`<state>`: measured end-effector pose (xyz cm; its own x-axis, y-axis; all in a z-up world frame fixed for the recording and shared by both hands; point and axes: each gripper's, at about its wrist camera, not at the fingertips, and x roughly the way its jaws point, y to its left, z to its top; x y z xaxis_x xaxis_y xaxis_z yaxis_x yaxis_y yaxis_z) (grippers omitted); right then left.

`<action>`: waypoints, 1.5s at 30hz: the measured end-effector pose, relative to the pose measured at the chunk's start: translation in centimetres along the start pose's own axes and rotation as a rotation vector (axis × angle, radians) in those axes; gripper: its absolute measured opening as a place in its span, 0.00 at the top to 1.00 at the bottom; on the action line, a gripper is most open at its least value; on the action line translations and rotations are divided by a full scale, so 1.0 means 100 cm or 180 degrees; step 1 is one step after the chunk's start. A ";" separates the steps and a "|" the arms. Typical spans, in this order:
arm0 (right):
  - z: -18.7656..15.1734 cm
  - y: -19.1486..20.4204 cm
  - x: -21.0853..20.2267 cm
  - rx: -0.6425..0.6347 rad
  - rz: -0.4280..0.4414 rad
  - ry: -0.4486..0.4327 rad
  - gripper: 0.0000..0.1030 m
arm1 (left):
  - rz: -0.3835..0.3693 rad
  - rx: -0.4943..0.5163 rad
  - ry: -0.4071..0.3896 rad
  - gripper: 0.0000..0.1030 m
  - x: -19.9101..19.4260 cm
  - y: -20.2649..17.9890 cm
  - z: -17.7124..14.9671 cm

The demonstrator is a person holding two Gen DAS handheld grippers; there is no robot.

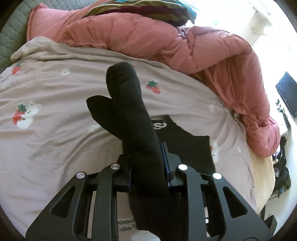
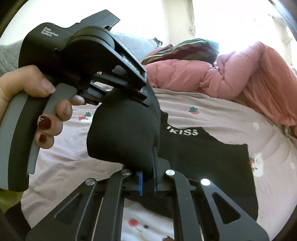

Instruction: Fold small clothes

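A pair of black socks [image 1: 128, 103] hangs in the air between my two grippers, over the bed. My left gripper [image 1: 148, 159] is shut on one end of the socks; their toes stick out forward past its fingers. My right gripper [image 2: 147, 178] is shut on the other end of the socks [image 2: 122, 133], which bulges above its blue pads. The left gripper's body [image 2: 74, 55], held in a hand, fills the upper left of the right wrist view. A black garment with white lettering [image 2: 213, 153] lies flat on the bedsheet below; it also shows in the left wrist view [image 1: 191, 142].
The bed has a pale pink sheet with strawberry prints [image 1: 55, 115]. A pink puffy duvet [image 1: 204, 50] is heaped along the far side, with a striped cushion [image 1: 148, 11] on top. A dark screen [image 1: 287, 92] and clutter stand beyond the bed's right edge.
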<state>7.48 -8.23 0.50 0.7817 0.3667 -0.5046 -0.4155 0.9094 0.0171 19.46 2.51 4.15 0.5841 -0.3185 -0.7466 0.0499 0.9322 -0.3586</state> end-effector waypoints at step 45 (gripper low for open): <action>-0.075 -0.136 -0.033 0.1510 0.0175 0.0585 0.68 | 0.0167 0.0338 0.0009 0.40 0.030 -0.085 -0.046</action>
<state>7.10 -23.28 -4.58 0.6520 0.4147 -0.6347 -0.1636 0.8944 0.4163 17.08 -7.19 2.38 0.5858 -0.2693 -0.7644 0.1051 0.9605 -0.2577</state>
